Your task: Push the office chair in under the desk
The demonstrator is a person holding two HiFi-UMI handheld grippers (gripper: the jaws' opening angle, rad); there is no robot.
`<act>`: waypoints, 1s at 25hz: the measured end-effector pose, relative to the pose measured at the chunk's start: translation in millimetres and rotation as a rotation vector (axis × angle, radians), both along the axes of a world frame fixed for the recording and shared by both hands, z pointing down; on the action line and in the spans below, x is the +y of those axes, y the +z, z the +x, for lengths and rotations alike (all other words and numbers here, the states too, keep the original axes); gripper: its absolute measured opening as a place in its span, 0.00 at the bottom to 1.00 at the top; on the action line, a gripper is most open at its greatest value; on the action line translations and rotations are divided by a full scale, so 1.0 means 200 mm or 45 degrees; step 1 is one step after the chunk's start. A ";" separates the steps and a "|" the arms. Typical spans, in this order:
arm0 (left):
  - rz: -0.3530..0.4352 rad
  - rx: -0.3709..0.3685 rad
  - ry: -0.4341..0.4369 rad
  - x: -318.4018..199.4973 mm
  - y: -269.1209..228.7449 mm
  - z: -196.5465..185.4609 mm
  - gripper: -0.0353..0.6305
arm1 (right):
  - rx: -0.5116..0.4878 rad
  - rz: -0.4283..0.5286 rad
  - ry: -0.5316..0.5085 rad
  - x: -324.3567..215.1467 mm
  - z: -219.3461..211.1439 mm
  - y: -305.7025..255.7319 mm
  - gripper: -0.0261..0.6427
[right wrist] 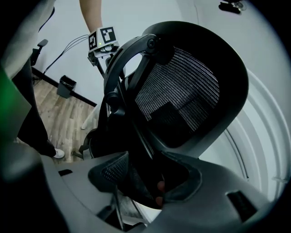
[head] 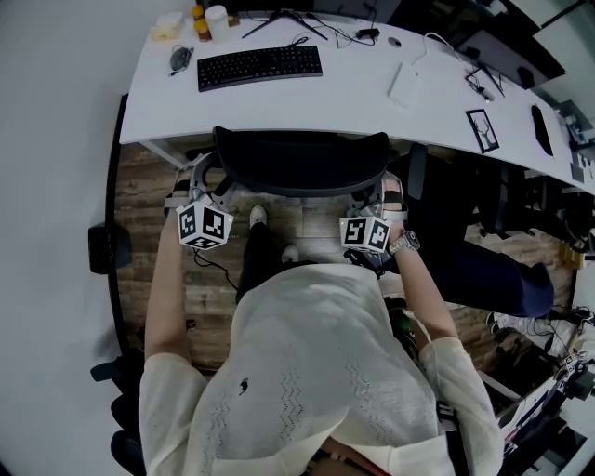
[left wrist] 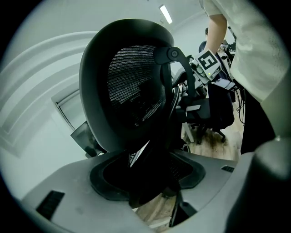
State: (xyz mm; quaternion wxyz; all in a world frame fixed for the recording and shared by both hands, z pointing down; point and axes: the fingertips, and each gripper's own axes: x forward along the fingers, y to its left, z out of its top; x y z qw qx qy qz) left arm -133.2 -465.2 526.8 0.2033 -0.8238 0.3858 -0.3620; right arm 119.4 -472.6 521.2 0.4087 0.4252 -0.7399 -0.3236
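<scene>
The white curved worktop (head: 353, 102) ran across the top of the head view, and below it lay a wooden floor (head: 139, 195). The black office chair (head: 302, 163) stood at the middle of the worktop's near edge. The top of its mesh backrest was just against that edge, and its seat was out of sight beneath the worktop. The person stood right behind the chair in a pale knitted top, with both arms stretched forward and white shoes on the floor just behind the backrest.

A black keyboard (head: 259, 66) lay on the worktop straight beyond the chair. A flat white device (head: 406, 85) lay well to its right, and some small containers (head: 217, 20) stood at the far left corner.

The left gripper (head: 206, 200) was at the left side of the backrest. In the left gripper view its fingers stood narrow, closed around the dark frame at the backrest's edge, which filled the gap between the black pads. The right gripper (head: 375, 203) was at the opposite side of the backrest. In the right gripper view its fingers likewise clamped the frame and mesh edge there. Each gripper's marker cube showed in the other's view, beyond the backrest.
</scene>
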 end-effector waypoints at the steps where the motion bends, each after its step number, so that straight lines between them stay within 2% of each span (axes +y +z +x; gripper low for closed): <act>1: 0.001 -0.001 0.002 -0.01 0.00 0.00 0.41 | 0.000 0.000 0.003 -0.01 0.00 0.00 0.38; 25: 0.018 0.011 0.036 -0.09 -0.01 -0.02 0.41 | -0.015 0.023 -0.005 -0.08 -0.02 0.00 0.38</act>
